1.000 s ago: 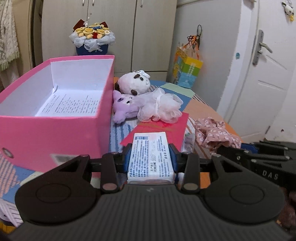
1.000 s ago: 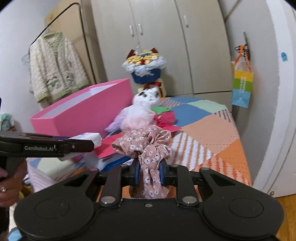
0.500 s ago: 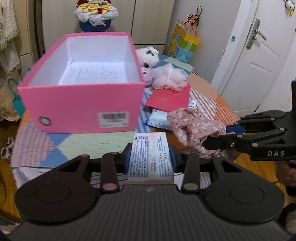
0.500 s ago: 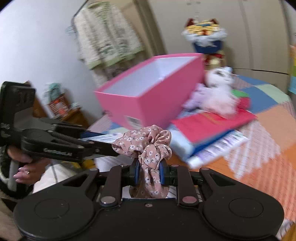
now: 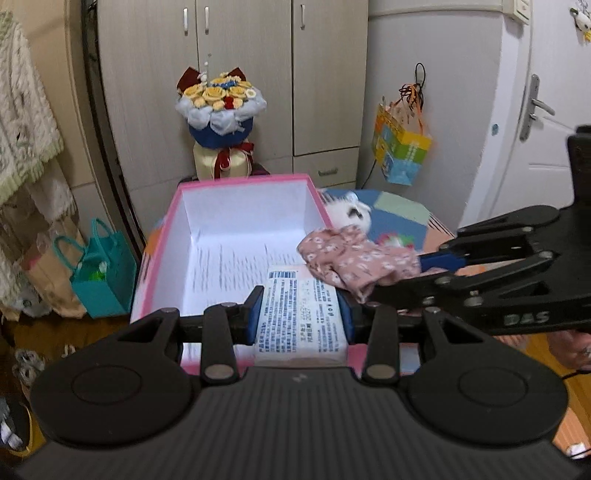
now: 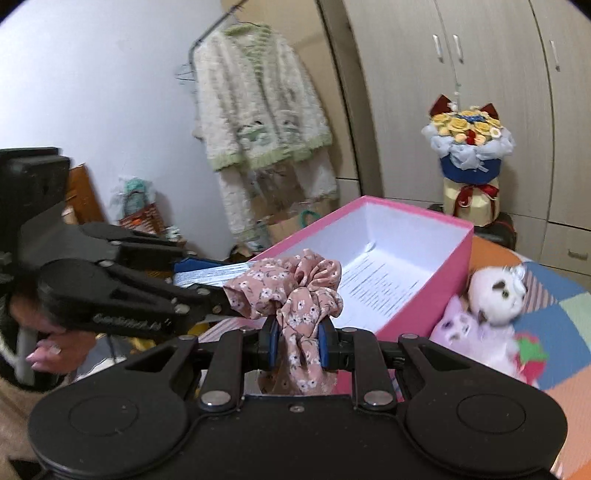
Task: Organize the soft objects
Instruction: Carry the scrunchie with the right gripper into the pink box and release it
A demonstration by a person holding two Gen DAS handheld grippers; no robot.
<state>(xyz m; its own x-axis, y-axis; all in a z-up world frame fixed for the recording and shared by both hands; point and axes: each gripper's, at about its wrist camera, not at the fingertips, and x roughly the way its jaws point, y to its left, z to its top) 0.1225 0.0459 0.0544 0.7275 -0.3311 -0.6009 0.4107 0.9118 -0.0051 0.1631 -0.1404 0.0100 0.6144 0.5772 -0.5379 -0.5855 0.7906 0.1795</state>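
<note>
Both grippers' loads now over box

Wardrobe — pale wood-grain doors with slim metal handles, a low drawer beneath; spans the far wall. White panel door with a lever handle, at the right. Plain white wall at the left side of the room. Curved metal clothes rail carrying a fluffy cream cardigan with green trim. Flower bouquet (yellow blooms, blue wrap, red ribbon) on a cream base before the wardrobe. Colourful paper gift bag hanging beside the door. Teal bag and brown paper bag on the wooden floor. Worktop cover — patchwork of blue, green and orange. Light even, soft.
</note>
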